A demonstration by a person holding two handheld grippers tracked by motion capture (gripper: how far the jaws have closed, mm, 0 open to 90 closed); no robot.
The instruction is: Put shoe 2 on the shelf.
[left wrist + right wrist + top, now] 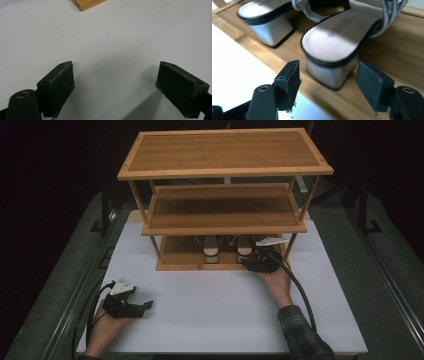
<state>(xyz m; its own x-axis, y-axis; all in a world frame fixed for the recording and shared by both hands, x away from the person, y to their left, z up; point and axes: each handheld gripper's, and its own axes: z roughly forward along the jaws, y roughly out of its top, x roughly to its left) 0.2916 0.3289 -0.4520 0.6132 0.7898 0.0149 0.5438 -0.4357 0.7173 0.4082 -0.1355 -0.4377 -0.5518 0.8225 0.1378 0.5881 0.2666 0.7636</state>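
Three-tier bamboo rack (225, 167) stands at the back of the white worktop (220, 305); all places below are taken from it.

Pair of block-heeled sandals on the rack's bottom shelf (407, 47), heels toward the shelf's front edge. Right sandal (332, 42): heel sits just inside the front lip, straps running back under the middle shelf. Left sandal (265, 18) just beside it, apart, not touching.

Right gripper (328, 82) at the front edge of the bottom shelf, released: jaws spread, one on each side of the right sandal's silver heel, a gap showing on both sides, neither pad touching it. In the high view the same gripper (262, 261) is against the rack's front right, close to the right upright.

Left gripper (127, 304) well in front of the rack's left front corner, low over bare worktop, jaws wide apart, nothing between them (115, 85). A corner of the rack's base shows at the top of the left gripper view.

Room: open worktop all along the rack's front; low headroom under the middle shelf; front lip borders the heels.
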